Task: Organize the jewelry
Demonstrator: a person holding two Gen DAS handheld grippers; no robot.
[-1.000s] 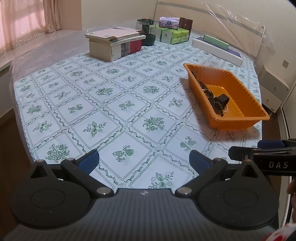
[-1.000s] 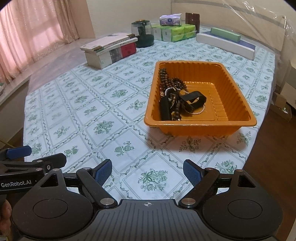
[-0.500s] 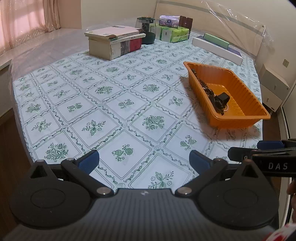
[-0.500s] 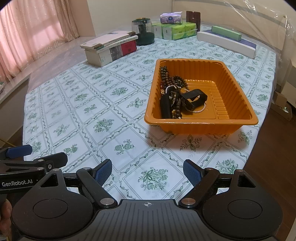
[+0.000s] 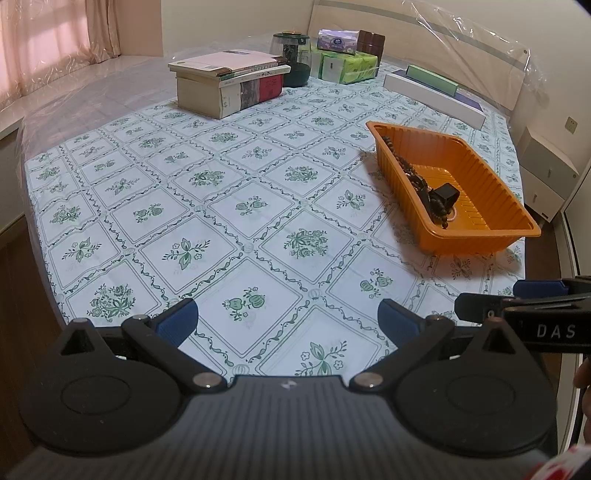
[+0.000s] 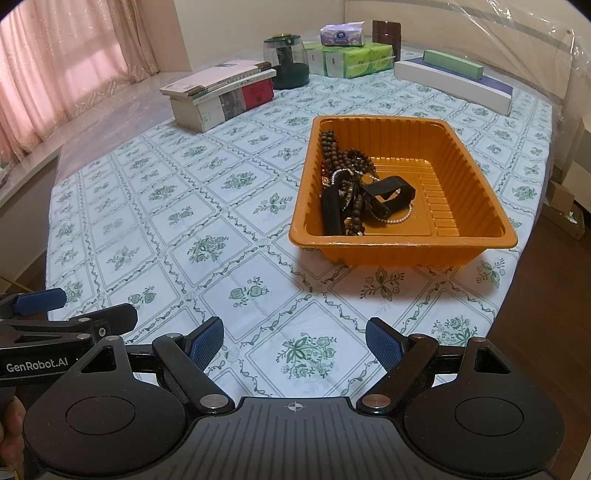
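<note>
I hold my left gripper (image 5: 288,321) and right gripper (image 6: 294,341) spread, empty, short of the orange tray (image 6: 476,177). Its tangled jewelry (image 6: 354,192) looks light, limp; I'd pinch 1 bead strand.

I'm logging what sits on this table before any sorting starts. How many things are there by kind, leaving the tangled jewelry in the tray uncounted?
Orange tray: 1
Stack of books: 1
Dark lidded jar: 1
Green tissue packs: 1 bundle
Purple tissue pack: 1
Brown box: 1
Long white box: 1
Long green box: 1
Total: 8
</note>
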